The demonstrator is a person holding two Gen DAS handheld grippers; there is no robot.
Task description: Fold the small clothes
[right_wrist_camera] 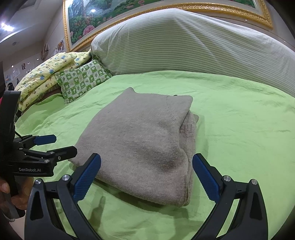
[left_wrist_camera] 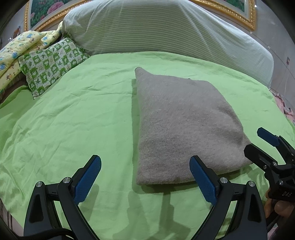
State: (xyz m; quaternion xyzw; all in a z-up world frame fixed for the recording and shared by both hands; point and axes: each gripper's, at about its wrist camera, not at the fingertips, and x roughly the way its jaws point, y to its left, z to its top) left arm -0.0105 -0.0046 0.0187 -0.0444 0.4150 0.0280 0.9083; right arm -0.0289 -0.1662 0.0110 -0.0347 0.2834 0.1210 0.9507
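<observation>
A grey knit garment [left_wrist_camera: 180, 125] lies folded into a thick rectangle on the green bed sheet [left_wrist_camera: 73, 114]; it also shows in the right wrist view [right_wrist_camera: 143, 140]. My left gripper [left_wrist_camera: 145, 177] is open and empty, just in front of the garment's near left edge. My right gripper [right_wrist_camera: 146, 177] is open and empty, in front of the garment's near right corner, not touching it. The right gripper [left_wrist_camera: 261, 145] shows at the right edge of the left wrist view, and the left gripper [right_wrist_camera: 60, 145] at the left of the right wrist view.
A large striped pillow [left_wrist_camera: 166, 29] lies across the back of the bed. A green checked cushion [left_wrist_camera: 53, 62] and a yellow patterned quilt [left_wrist_camera: 16, 49] sit at the back left. A gold-framed flower painting [right_wrist_camera: 110, 11] hangs behind.
</observation>
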